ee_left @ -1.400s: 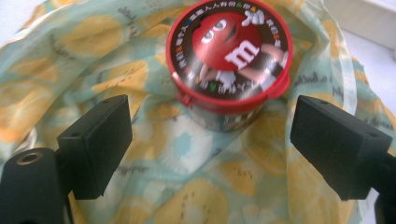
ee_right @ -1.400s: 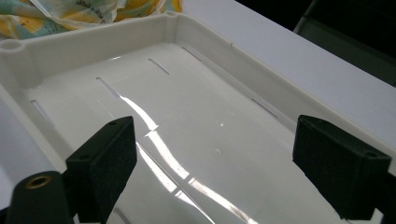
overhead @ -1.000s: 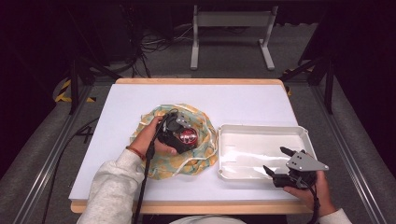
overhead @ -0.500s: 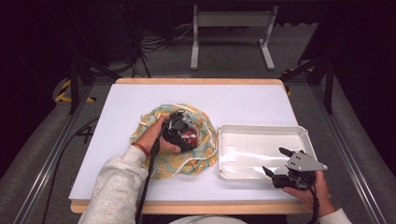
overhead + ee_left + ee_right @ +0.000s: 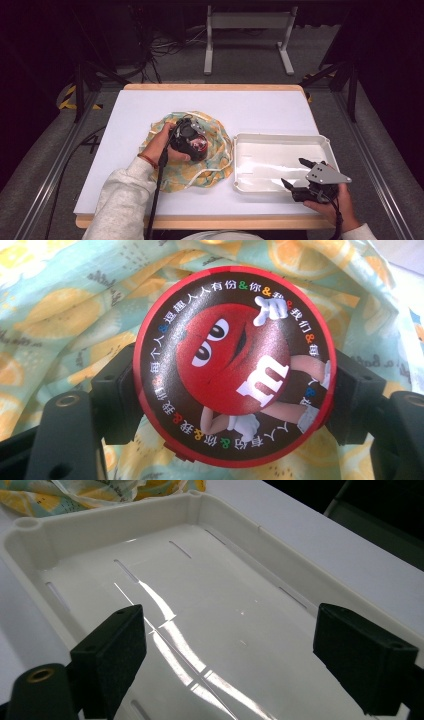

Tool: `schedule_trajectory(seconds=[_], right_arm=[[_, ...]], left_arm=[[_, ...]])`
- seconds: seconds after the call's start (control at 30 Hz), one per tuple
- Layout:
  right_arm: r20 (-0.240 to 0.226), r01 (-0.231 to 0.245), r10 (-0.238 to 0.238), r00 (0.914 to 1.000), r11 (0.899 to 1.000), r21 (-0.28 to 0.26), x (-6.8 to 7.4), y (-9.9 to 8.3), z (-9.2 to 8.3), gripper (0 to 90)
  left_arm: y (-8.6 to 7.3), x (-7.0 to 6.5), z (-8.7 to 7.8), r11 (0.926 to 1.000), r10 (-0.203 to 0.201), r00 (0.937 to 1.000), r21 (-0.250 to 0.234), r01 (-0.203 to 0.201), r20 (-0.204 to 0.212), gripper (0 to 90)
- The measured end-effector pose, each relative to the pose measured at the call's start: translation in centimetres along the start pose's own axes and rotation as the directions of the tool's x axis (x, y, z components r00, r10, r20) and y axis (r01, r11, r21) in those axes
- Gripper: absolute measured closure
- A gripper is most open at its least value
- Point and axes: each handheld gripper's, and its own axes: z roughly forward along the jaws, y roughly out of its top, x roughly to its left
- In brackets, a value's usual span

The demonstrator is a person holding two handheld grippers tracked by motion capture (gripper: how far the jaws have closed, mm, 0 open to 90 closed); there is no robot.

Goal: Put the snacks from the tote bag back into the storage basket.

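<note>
Item: round red tin (image 5: 231, 365), lid up, lying on the lemon-print cloth (image 5: 210, 167) spread on the white counter (image 5: 260, 107), left of the white tray (image 5: 280, 142).

Left gripper (image 5: 192, 142) – its fingers (image 5: 116, 390) have just been closing and now pinch the tin across its width, one black pad on either side of the rim. The contact sits low on the round wall, near the widest part.

Right gripper (image 5: 299, 175) – held over the near edge of the tray, fingers (image 5: 112, 647) spread wide with nothing between them.

Risks, as judged from here:
- The wall of the tin is curved and smooth – two flat pads on a round body may let it spin or squirt out sideways when lifted.
- The cloth is loose and rumpled under the tin; a fold or one of its white cords may catch a pad and come up with the tin.
- The tray has a raised rim; a low carry across could knock the tin against it.

Markings: the lid shows the red M&M's character with a white "m" on its body, white gloves and shoes. A ring of Chinese characters with coloured "&" signs runs round the edge, on a dark brown ground. Small grey script is printed on the cloth among the lemon slices – too small to read.
</note>
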Motion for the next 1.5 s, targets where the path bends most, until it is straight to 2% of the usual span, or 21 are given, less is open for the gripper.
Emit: schedule_trajectory(seconds=[0.33,0.63,0.77,0.93,1.03,1.1,1.3,1.37,1.4,1.5], right_arm=[[-0.001,0.002,-0.002,1.0,1.0,0.0,0.0,0.0,0.0,14.6],[-0.001,-0.001,0.001,1.0,1.0,-0.004,0.0,0.0,0.0,14.6],[-0.003,0.001,-0.001,1.0,1.0,-0.006,0.1,0.1,0.0,14.6],[-0.002,-0.002,0.002,1.0,1.0,-0.01,0.1,0.1,0.1,14.3],[0.0,0.0,0.0,1.0,1.0,-0.012,0.1,0.1,0.0,14.3],[0.001,0.001,-0.001,1.0,1.0,-0.012,0.1,0.1,0.0,14.3],[0.003,0.0,0.0,1.0,1.0,-0.01,0.1,0.1,0.0,14.3],[0.002,-0.001,0.001,1.0,1.0,-0.01,0.1,0.1,0.0,14.4],[0.003,-0.001,0.001,1.0,1.0,-0.01,0.1,0.1,0.0,14.4],[0.003,-0.001,0.001,1.0,1.0,-0.01,0.1,0.1,-0.1,14.3]], left_arm=[[-0.6,0.3,-0.8,0.9998,-0.02,0.9996,-0.001,0.02,-0.02,25.2],[-0.3,-0.1,-1.3,0.9999,0.005,0.9997,0.014,-0.005,-0.024,25.3],[-0.1,-0.2,-1.9,0.9999,0.004,0.9994,0.01,-0.003,-0.035,25.3],[0.7,-0.5,-2.7,0.9997,0.018,0.9988,0.015,-0.018,-0.045,25.3],[1.7,-0.8,-3.3,0.9993,0.036,0.9981,0.014,-0.035,-0.051,25.3],[2.0,-1.0,-3.4,0.9993,0.038,0.9984,0.005,-0.038,-0.042,25.3],[3.6,-1.8,-3.5,0.9966,0.082,0.9961,-0.005,-0.082,-0.032,25.3],[3.9,-1.9,-3.5,0.9967,0.081,0.9963,-0.005,-0.081,-0.029,25.3],[4.4,-2.1,-3.6,0.9951,0.099,0.9947,0.007,-0.099,-0.029,25.3],[5.0,-2.4,-3.6,0.9939,0.11,0.9936,0.008,-0.11,-0.024,25.3]])
